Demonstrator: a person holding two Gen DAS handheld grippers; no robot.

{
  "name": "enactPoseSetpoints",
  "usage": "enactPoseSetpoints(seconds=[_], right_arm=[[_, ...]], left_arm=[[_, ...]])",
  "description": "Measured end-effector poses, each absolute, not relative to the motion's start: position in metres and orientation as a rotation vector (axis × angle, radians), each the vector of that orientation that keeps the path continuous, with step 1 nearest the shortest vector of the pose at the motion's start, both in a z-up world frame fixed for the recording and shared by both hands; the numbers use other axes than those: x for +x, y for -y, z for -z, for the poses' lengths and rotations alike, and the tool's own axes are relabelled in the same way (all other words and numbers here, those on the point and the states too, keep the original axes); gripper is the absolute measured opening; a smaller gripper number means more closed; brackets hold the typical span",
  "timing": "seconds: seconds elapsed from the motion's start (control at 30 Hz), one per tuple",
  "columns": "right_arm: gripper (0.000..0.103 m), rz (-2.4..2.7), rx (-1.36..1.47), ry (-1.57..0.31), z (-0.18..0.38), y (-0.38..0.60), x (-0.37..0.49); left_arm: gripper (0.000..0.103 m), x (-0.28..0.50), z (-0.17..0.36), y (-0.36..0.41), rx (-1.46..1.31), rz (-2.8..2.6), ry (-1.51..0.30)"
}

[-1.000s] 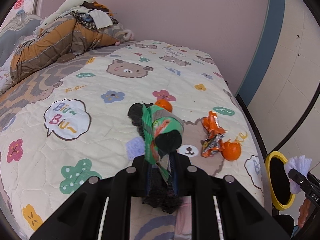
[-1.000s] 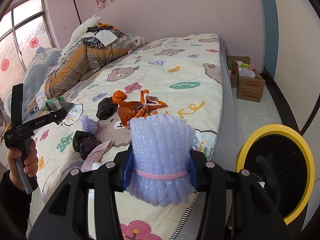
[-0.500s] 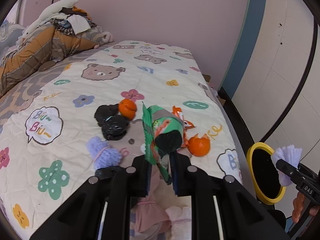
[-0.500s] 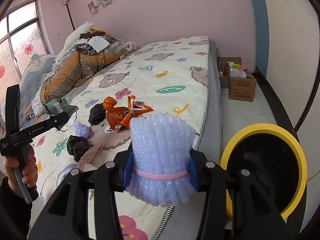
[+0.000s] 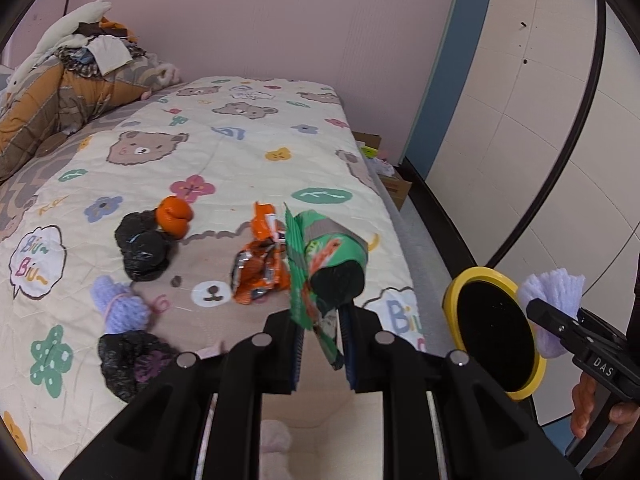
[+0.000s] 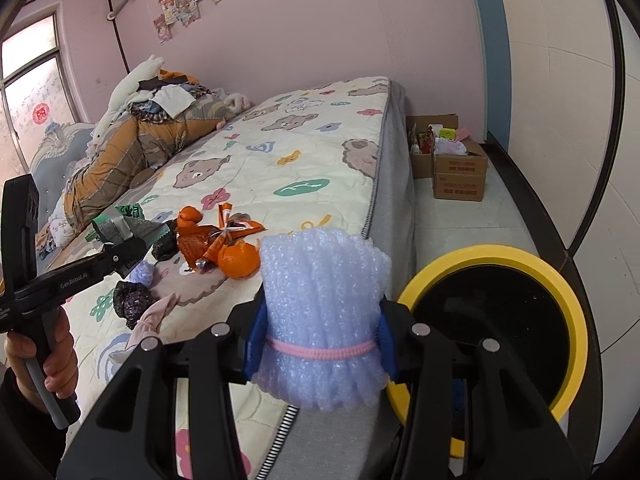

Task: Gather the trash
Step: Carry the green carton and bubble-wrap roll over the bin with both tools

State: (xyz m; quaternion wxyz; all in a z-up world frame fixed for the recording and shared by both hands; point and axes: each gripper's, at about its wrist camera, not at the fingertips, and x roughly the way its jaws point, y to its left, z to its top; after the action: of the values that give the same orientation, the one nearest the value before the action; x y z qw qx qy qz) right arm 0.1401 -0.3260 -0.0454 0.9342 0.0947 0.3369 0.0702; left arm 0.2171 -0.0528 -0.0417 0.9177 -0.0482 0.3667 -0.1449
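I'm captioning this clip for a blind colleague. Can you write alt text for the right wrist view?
The right gripper holds a lilac bubble-wrap bundle tied with a pink band, beside a yellow-rimmed bin on the floor. To the left, a bear-print bed carries orange wrappers, an orange peel and black bags, while the left gripper holds a green wrapper.

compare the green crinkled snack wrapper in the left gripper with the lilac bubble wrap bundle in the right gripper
The green crinkled snack wrapper is thin, printed and rolled into a loose tube; the lilac bubble wrap bundle is thick, plain and translucent. A pink band ties the bundle, while nothing ties the wrapper. The left gripper pinches the wrapper nearly closed; the right gripper stays wider around the bundle. Both are held trash.
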Motion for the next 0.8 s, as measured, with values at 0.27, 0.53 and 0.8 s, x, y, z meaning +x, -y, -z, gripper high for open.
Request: enactPoseSetpoints(seconds=[0.27,0.53,0.8], right_arm=[[0.044,-0.094,0.214,-0.685,0.046,0.356,0.138],[0.044,-0.037,0.227,-0.681,0.048,0.385,0.138],[0.044,0.026,0.24,-0.691,0.054,0.417,0.138]], left_arm=[[0.015,0.221,0.04,0.09,-0.087,0.367,-0.764],[0.016,0.223,0.044,0.131,-0.083,0.447,-0.788],[0.016,0.223,0.053,0.181,-0.056,0.53,-0.818]])
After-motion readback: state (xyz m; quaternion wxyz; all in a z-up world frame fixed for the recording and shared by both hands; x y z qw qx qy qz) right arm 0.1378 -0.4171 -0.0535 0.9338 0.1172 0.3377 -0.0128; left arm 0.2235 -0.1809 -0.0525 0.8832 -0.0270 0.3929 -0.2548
